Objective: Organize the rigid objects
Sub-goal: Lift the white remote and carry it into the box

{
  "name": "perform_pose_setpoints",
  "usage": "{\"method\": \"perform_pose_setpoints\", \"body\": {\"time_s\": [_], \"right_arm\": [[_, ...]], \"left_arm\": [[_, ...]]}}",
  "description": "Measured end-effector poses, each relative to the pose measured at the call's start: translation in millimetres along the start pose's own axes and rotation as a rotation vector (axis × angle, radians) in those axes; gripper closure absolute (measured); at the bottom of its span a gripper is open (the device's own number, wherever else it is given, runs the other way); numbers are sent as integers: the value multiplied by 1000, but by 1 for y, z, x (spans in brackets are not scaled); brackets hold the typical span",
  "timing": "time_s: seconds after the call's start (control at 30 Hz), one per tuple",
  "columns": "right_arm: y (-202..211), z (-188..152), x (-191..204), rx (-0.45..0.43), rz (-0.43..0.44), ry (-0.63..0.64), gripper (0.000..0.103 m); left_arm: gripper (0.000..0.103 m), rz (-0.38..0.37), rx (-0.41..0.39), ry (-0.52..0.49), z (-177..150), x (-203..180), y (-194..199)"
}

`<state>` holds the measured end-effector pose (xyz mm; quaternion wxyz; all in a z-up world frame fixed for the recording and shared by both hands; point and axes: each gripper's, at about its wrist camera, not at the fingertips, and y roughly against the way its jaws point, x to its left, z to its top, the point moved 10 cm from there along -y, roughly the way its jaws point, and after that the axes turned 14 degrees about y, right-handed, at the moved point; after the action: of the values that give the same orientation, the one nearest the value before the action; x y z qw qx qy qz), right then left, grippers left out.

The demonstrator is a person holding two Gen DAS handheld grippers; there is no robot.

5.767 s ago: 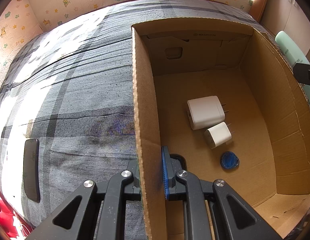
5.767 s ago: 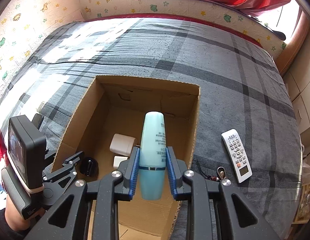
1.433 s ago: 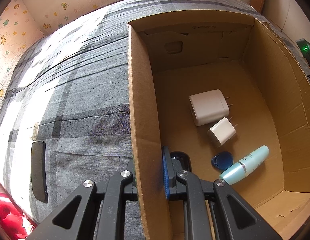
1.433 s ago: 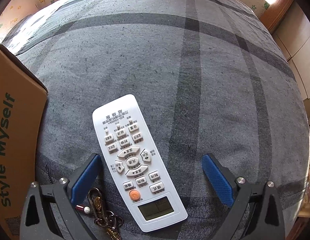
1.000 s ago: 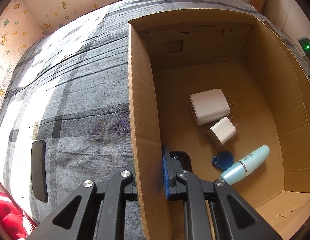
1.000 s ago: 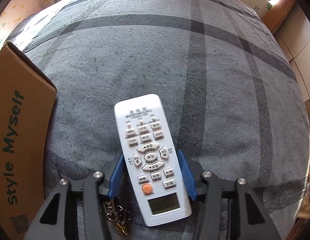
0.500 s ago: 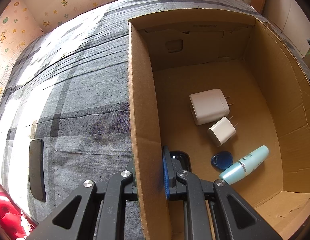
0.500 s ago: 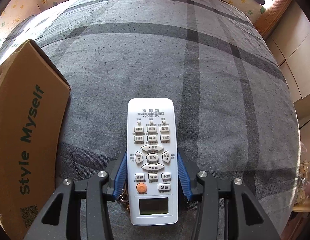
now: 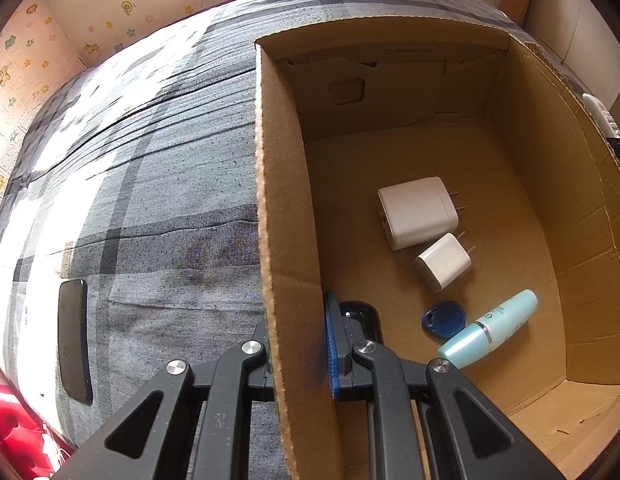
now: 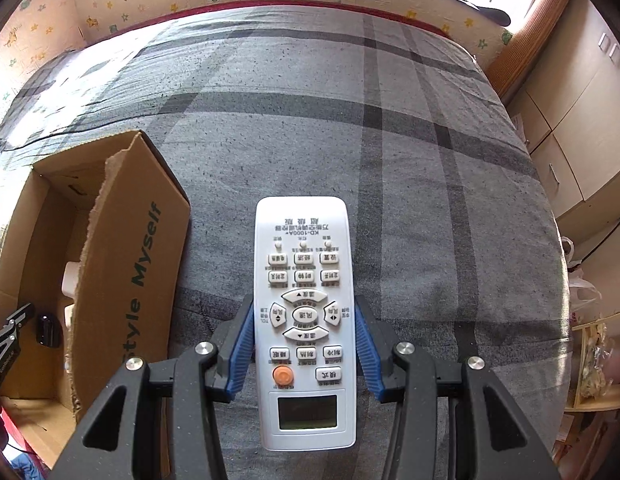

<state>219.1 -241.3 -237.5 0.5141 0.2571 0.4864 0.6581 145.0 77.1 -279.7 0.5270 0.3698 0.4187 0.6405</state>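
Note:
My right gripper (image 10: 305,344) is shut on a white remote control (image 10: 305,320), held above the grey plaid bed with its blue pads on both long sides. My left gripper (image 9: 300,344) is shut on the left wall of the open cardboard box (image 9: 284,240). On the box floor lie a large white charger (image 9: 416,212), a small white charger (image 9: 442,262), a blue key fob (image 9: 444,319), a pale blue bottle (image 9: 490,328) and a black object (image 9: 360,316) beside my left fingers. In the right wrist view the cardboard box (image 10: 126,280) stands to the left of the remote.
A black phone (image 9: 73,340) lies on the grey plaid bedspread (image 9: 150,200) left of the box. Padded wall panels with cartoon prints edge the bed at the back. Cupboards (image 10: 570,140) and a shelf stand past the bed's right edge.
My right gripper closed on the remote and lifted it off the bed; the keys that lay beside it have dropped out of view. The box has come further into the right wrist view. My left gripper kept still.

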Motion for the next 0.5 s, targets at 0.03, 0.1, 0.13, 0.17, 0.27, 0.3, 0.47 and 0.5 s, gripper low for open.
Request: {"method": "perform_pose_setpoints", "body": {"time_s": [0.03, 0.1, 0.13, 0.17, 0.27, 0.3, 0.47, 0.5], "right_arm": [[4, 2, 2, -5, -1, 2, 53], [12, 5, 5, -15, -7, 5, 53], [16, 5, 6, -20, -7, 7, 53], [20, 7, 8, -24, -6, 7, 53], [31, 11, 15, -38, -4, 17, 53], [34, 12, 17, -42, -5, 22, 53], [48, 23, 33, -68, 1, 41, 53], [50, 25, 37, -74, 1, 46, 53]], "left_arm": [[88, 0, -1, 1, 0, 0, 0], [88, -1, -2, 2, 0, 0, 0], [88, -2, -2, 3, 0, 0, 0], [88, -3, -2, 3, 0, 0, 0], [88, -3, -1, 4, 0, 1, 1], [88, -4, -1, 4, 0, 1, 1], [88, -9, 0, 5, 0, 2, 0], [88, -10, -1, 5, 0, 2, 0]]}}
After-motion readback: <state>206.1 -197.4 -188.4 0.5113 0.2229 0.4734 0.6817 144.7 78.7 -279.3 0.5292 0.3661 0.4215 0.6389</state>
